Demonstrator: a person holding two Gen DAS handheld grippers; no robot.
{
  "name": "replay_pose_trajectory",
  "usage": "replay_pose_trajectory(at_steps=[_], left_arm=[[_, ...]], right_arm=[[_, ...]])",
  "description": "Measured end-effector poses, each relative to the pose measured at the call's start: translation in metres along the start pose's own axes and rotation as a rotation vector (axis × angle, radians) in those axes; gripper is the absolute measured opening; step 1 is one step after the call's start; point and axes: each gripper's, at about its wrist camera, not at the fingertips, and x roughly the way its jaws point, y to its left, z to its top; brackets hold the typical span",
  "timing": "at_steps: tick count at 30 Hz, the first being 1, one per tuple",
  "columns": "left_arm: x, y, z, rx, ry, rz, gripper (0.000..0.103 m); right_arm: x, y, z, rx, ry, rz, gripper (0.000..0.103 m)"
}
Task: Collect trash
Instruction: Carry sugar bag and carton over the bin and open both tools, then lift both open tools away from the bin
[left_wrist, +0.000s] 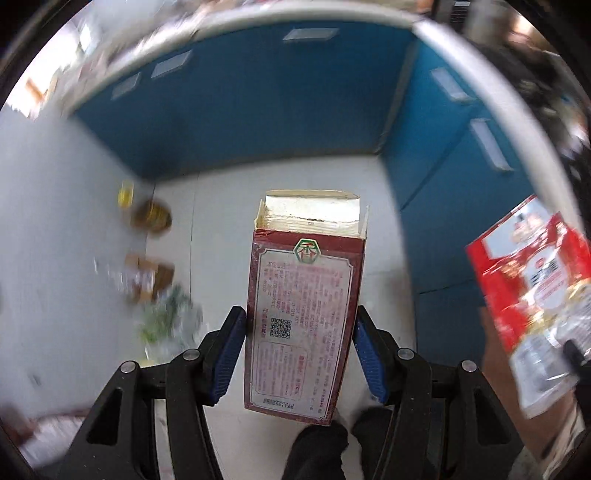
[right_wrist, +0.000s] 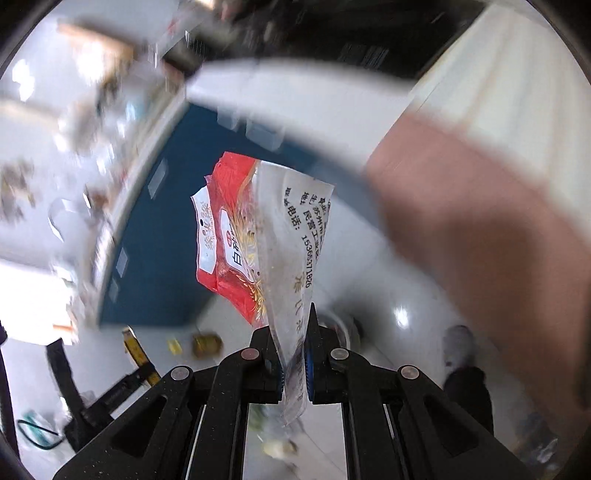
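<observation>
Blue partition panels (left_wrist: 258, 110) topped by a pale grey rim (left_wrist: 229, 26) fill most of the left wrist view, standing on a pale floor (left_wrist: 66, 229) where blurred scraps of litter (left_wrist: 151, 218) lie scattered to the left. Both views are smeared with motion blur, so the finer litter cannot be identified.

At centre, the left gripper (left_wrist: 301, 345) clamps a dark red carton (left_wrist: 304, 306) by its 2 long sides, its blue pads (left_wrist: 231, 354) pressed to the cardboard and the torn, open top pointing away from the camera. The right gripper (right_wrist: 293, 365) stands almost shut on the clear edge of a red and white plastic packet (right_wrist: 258, 236), which hangs forward from the jaws over the floor; the same packet shows at the right edge of the left view. A large pinkish blur (right_wrist: 480, 221) crosses the right view, too soft to name.

No bin can be picked out in either picture, so both pieces appear to be mid-carry. The thin film looks the likelier loss: pinched only along 1 slippery edge, it could slide free on a fast swing. The carton could tilt between the pads, and any contents could spill from its open top.
</observation>
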Motion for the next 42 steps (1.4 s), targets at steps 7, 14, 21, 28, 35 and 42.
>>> replay_pose_trajectory(at_steps=[7, 14, 21, 28, 35, 42], left_arm=[[0.162, 0.068, -0.036, -0.182, 0.161, 0.004, 0.055], [0.344, 0.081, -0.056, -0.309, 0.277, -0.103, 0.055], [0.456, 0.074, -0.065, -0.341, 0.378, -0.154, 0.058], [0.466, 0.081, -0.068, -0.375, 0.385, -0.154, 0.096], [0.436, 0.087, -0.064, -0.37, 0.342, -0.075, 0.101], [0.374, 0.09, -0.077, -0.368, 0.264, 0.039, 0.101]], right_arm=[[0.203, 0.013, -0.069, -0.103, 0.239, -0.127, 0.008], [0.402, -0.012, -0.116, -0.236, 0.37, -0.248, 0.008], [0.519, -0.038, -0.135, -0.353, 0.444, -0.336, 0.008], [0.541, -0.041, -0.137, -0.426, 0.54, -0.349, 0.028], [0.498, -0.02, -0.119, -0.51, 0.497, -0.316, 0.074], [0.448, 0.025, -0.125, -0.72, 0.392, -0.356, 0.103]])
